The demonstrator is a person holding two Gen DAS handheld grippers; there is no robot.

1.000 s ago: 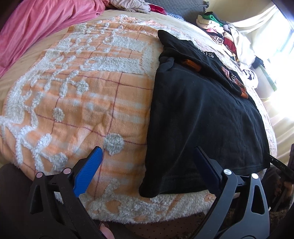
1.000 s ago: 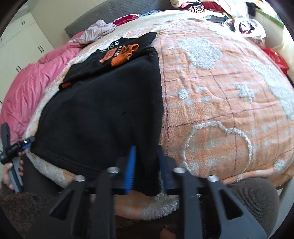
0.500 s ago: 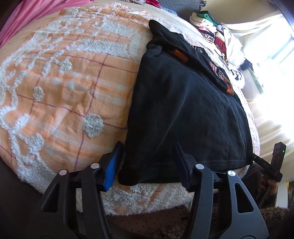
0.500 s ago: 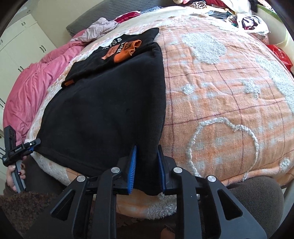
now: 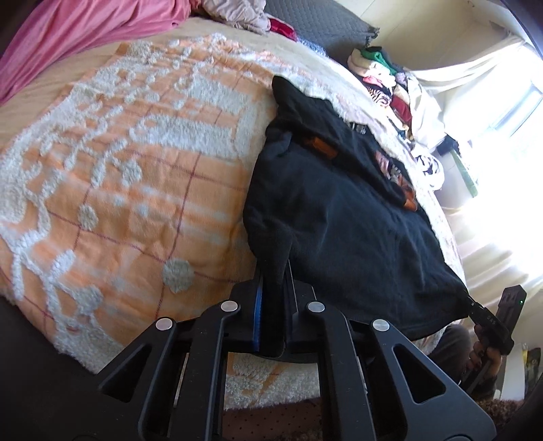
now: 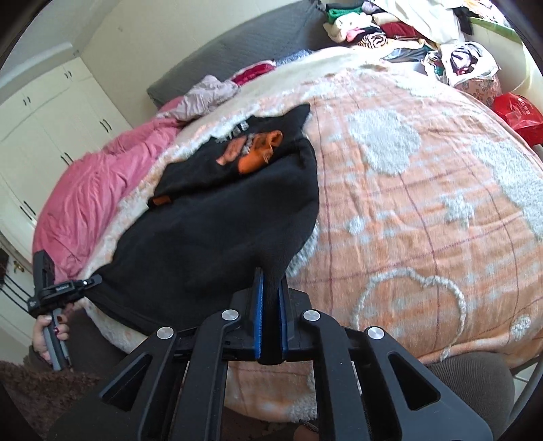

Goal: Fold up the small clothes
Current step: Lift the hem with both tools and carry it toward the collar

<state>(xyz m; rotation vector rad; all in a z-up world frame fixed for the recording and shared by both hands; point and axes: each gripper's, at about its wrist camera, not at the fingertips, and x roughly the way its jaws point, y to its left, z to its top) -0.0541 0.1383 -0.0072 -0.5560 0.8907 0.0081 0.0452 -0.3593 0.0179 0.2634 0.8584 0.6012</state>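
A black garment [image 5: 346,217] with orange print is lying on an orange-and-white blanket [image 5: 135,176] that is covering the bed, its lower hem reaching the bed's near edge. The left gripper [image 5: 271,271] is clamping one near corner of the hem; its fingers [image 5: 257,305] have just been closing and are now pressing narrow on a pinch of the black cloth, which is tenting up into them. The right gripper [image 6: 269,281] is clamping the other near corner, its blue-padded fingers [image 6: 258,305] having just tightened on a fold of the cloth between them. In each wrist view the other gripper is showing at the opposite hem corner, with a hand [image 6: 51,329] around its handle; the cloth there is pulling taut toward it, though the fisheye edge is making the exact contact hard to read. The hem between the two corners is stretching along the bed's near edge. A pink duvet [image 6: 88,190] is bunching toward the bed's far side, and a pile of clothes [image 6: 390,27] is sitting beyond the bed's far corner.
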